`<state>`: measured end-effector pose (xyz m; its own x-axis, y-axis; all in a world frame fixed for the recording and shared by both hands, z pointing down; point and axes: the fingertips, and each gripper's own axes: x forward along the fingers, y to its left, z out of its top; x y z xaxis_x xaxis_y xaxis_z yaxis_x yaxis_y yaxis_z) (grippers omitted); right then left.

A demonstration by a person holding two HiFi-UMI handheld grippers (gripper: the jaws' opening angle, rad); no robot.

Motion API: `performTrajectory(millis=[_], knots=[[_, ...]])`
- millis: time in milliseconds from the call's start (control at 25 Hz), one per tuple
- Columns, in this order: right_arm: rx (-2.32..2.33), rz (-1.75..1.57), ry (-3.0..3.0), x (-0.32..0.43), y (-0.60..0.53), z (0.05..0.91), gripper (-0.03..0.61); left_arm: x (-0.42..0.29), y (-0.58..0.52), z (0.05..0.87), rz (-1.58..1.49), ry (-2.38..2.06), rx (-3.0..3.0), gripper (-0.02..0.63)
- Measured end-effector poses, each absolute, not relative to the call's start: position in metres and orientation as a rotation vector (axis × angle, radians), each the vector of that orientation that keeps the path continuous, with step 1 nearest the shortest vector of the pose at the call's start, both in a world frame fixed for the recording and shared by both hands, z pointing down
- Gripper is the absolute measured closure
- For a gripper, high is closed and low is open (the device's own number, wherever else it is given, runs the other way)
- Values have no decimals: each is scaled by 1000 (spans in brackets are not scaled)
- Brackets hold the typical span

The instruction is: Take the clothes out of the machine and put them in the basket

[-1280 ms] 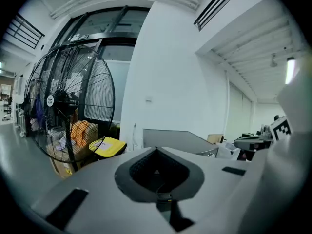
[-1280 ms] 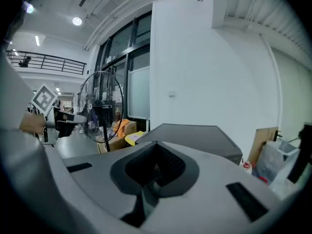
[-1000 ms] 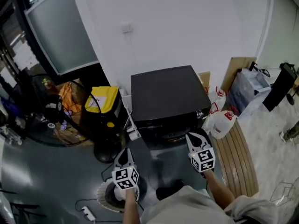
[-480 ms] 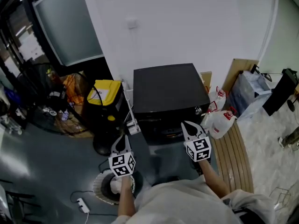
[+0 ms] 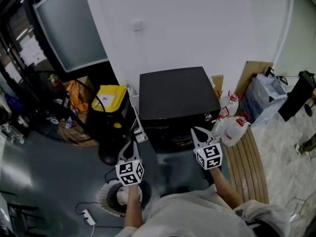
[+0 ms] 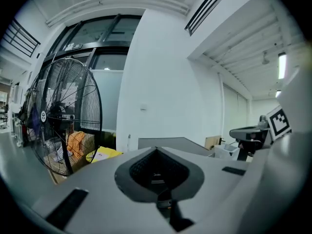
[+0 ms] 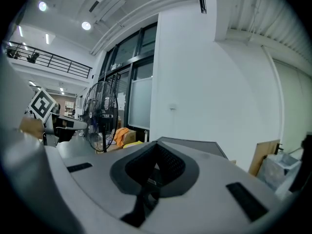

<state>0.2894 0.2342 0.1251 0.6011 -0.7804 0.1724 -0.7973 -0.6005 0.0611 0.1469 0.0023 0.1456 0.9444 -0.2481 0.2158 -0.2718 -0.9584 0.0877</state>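
The black washing machine [image 5: 177, 98] stands against the white wall, seen from above; its front is dark and no clothes show. My left gripper [image 5: 130, 147] is shut and empty, held before the machine's left front corner and above a round white basket [image 5: 109, 200] on the floor. To the right, my right gripper [image 5: 196, 132] is shut and empty too, close to the machine's right front. In the left gripper view the left gripper [image 6: 157, 151] points at the machine's top [image 6: 183, 143]. The right gripper [image 7: 157, 146] faces the machine [image 7: 197, 145] as well.
A yellow-lidded black bin [image 5: 111, 102] stands left of the machine, with a large floor fan [image 5: 54, 110] further left. Two white jugs [image 5: 233, 127] and a slatted wooden bench [image 5: 252, 169] are on the right. A power strip [image 5: 88, 216] lies on the floor by the basket.
Both grippers have risen a little and come nearer the machine's front. Their jaws stay shut.
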Motion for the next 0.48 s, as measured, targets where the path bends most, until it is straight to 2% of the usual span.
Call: performTrajectory(millis=[480], knots=[[2688,195,-1336,296,238,131,557,155,13,153,330,-374,2996,597]])
